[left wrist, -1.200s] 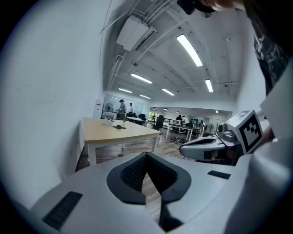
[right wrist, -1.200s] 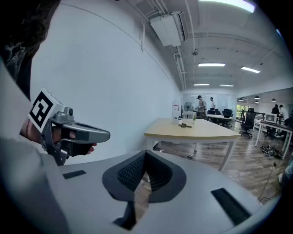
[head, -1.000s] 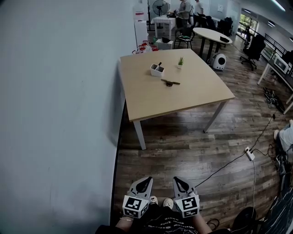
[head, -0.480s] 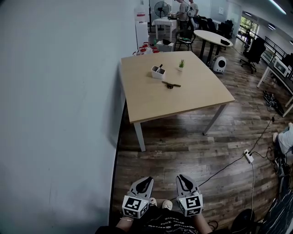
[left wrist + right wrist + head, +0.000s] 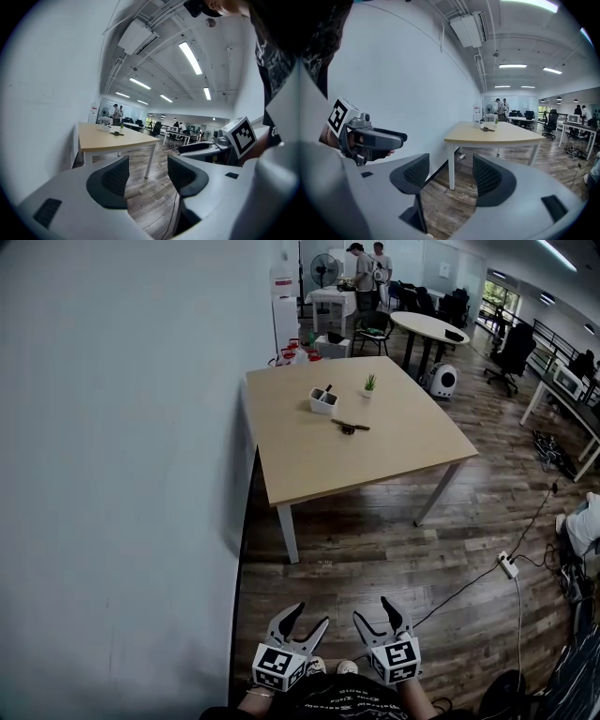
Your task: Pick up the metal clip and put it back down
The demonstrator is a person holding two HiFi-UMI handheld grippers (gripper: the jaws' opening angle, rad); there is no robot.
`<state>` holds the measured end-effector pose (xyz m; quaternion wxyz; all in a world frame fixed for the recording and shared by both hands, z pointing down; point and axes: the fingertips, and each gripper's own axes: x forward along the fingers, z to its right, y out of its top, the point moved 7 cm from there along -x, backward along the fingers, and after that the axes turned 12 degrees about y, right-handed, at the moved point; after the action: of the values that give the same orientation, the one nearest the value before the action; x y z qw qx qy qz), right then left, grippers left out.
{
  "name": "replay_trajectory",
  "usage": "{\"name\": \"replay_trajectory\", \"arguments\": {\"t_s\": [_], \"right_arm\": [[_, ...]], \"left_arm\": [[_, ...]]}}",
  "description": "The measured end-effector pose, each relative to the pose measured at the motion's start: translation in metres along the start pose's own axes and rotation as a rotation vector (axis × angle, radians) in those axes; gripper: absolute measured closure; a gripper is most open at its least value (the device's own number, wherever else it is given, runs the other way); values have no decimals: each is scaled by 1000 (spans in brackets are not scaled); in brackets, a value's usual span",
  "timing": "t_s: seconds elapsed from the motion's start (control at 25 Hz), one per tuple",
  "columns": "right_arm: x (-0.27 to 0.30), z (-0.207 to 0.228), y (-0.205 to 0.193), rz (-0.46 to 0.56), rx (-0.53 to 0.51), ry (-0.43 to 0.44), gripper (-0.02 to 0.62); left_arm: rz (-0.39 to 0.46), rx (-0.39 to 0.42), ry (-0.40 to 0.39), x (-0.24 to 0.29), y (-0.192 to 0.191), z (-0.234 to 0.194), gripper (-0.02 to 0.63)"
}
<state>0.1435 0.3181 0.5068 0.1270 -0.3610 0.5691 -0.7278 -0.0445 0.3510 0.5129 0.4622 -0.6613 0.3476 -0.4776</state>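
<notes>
The metal clip [image 5: 353,427] is a small dark piece lying near the middle of the light wooden table [image 5: 394,451], far ahead of me across the floor. It shows tiny in the left gripper view [image 5: 117,134] and in the right gripper view [image 5: 488,129]. My left gripper [image 5: 310,617] and right gripper [image 5: 373,611] hang side by side at the bottom of the head view, over the wooden floor and well short of the table. Both jaws have just been opening and now stand open with nothing between them [image 5: 147,176] [image 5: 451,176].
A white holder [image 5: 322,401] and a small potted plant [image 5: 369,383] stand on the table behind the clip. A plain wall [image 5: 122,474] runs along the left. A power strip [image 5: 511,564] with cables lies on the floor at right. Desks, chairs and people are far back.
Both grippers' jaws were shut in the earlier frames and now stand spread open. The grippers have stayed low in front of me; the table sits slightly lower in view.
</notes>
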Motion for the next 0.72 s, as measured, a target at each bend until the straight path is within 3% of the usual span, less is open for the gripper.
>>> {"name": "replay_trajectory", "arguments": {"t_s": [0.24,0.72], "right_arm": [[-2,-3,4,93,94,-20,305],[37,36,1,46,39,14,307]], "left_arm": [[2,4,-17,-1,-2,-9,357],[-1,21,6,44,-5,-19,357]]}}
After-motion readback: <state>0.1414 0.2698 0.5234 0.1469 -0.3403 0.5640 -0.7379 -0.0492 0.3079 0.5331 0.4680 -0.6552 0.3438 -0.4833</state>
